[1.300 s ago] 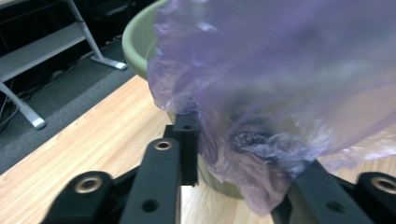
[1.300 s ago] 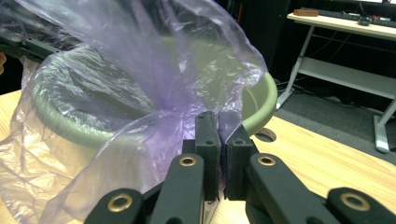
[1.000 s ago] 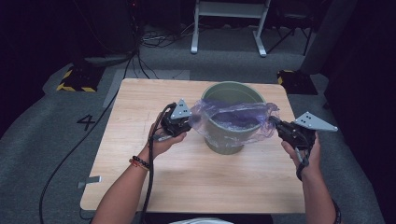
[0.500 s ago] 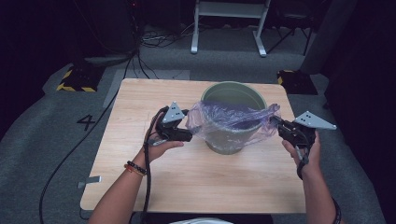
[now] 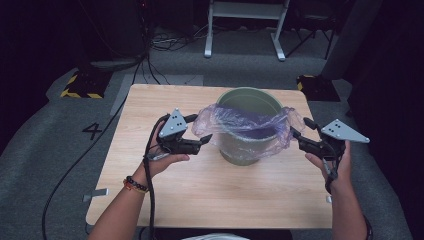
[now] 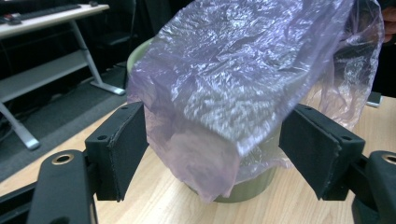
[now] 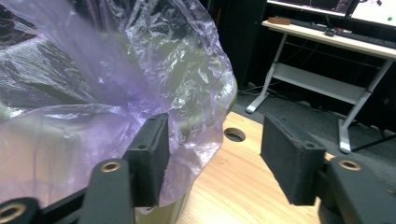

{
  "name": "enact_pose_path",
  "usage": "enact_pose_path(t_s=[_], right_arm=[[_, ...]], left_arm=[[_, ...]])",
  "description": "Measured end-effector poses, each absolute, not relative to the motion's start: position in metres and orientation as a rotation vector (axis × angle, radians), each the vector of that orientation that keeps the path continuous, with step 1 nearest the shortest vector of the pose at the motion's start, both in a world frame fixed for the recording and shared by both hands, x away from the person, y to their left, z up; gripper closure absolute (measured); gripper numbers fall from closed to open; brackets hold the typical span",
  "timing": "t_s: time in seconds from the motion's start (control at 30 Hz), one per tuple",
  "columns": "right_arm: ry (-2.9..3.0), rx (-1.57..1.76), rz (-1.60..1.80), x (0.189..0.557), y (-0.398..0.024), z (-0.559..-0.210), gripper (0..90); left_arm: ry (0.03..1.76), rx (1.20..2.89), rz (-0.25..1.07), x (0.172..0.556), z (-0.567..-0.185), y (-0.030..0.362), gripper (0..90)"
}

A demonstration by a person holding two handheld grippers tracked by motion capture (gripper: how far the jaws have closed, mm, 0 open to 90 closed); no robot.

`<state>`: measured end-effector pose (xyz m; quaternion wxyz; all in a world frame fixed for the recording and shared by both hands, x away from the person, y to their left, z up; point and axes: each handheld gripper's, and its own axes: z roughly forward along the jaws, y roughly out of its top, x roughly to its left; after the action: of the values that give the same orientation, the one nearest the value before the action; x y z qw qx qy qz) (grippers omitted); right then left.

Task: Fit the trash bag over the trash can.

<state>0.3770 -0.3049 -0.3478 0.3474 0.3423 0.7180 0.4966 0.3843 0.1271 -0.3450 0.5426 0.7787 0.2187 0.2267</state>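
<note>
Purple-tinted thin plastic bag (image 5: 245, 125) is draped over the rim of the green bucket (image 5: 248, 147), which stands upright on the wooden table (image 5: 150, 100), a bit right of centre toward the far edge. Bag film bulges out past the rim on both sides and sags down the near wall; far part of the bucket mouth looks uncovered in the high view. Left gripper (image 5: 203, 141) is held in the left hand (image 5: 162, 160) just beside the bucket's left side, jaws spread wide. In the left gripper view a loose flap of the bag (image 6: 233, 93) hangs in the gap between the two pads, not pinched; can't tell if it touches the left pad. Right gripper (image 5: 298, 135) is held in the right hand (image 5: 330, 162) at the bucket's right side, jaws also spread. In the right gripper view the bag (image 7: 116, 93) lies against the left jaw's pad (image 7: 154, 154) and partly behind it; other pad stands apart over bare tabletop. Round hole (image 7: 234, 135) in the tabletop is visible just past the bucket.
</note>
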Motion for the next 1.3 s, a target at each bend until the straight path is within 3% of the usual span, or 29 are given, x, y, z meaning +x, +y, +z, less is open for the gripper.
enact_pose_path(t_s=[0.13, 0.4, 0.47, 0.57, 0.7, 0.83, 1.03, 1.3], right_arm=[[1.866, 0.887, 1.290, 0.373, -0.311, -0.343, 36.8], [1.869, 0.859, 1.333, 0.369, -0.309, -0.334, 36.4], [1.862, 0.863, 1.342, 0.369, -0.307, -0.332, 37.1], [1.856, 0.879, 1.327, 0.372, -0.306, -0.330, 45.1], [1.888, 0.885, 1.314, 0.381, -0.307, -0.330, 69.7], [1.904, 0.879, 1.306, 0.391, -0.305, -0.332, 82.9], [1.921, 0.872, 1.279, 0.408, -0.300, -0.332, 88.8], [1.928, 0.947, 1.266, 0.436, -0.299, -0.343, 89.2]], left_arm=[[0.538, 1.860, 0.599, 0.383, -0.334, 0.129, 24.5], [0.554, 1.876, 0.603, 0.400, -0.327, 0.133, 47.9], [0.562, 1.887, 0.610, 0.405, -0.329, 0.130, 50.3], [0.564, 1.918, 0.639, 0.413, -0.332, 0.125, 57.3], [0.557, 1.938, 0.642, 0.425, -0.332, 0.119, 66.8], [0.558, 1.950, 0.652, 0.435, -0.332, 0.113, 79.4], [0.566, 1.956, 0.633, 0.453, -0.334, 0.104, 84.3], [0.643, 1.943, 0.581, 0.479, -0.345, 0.097, 84.3]])
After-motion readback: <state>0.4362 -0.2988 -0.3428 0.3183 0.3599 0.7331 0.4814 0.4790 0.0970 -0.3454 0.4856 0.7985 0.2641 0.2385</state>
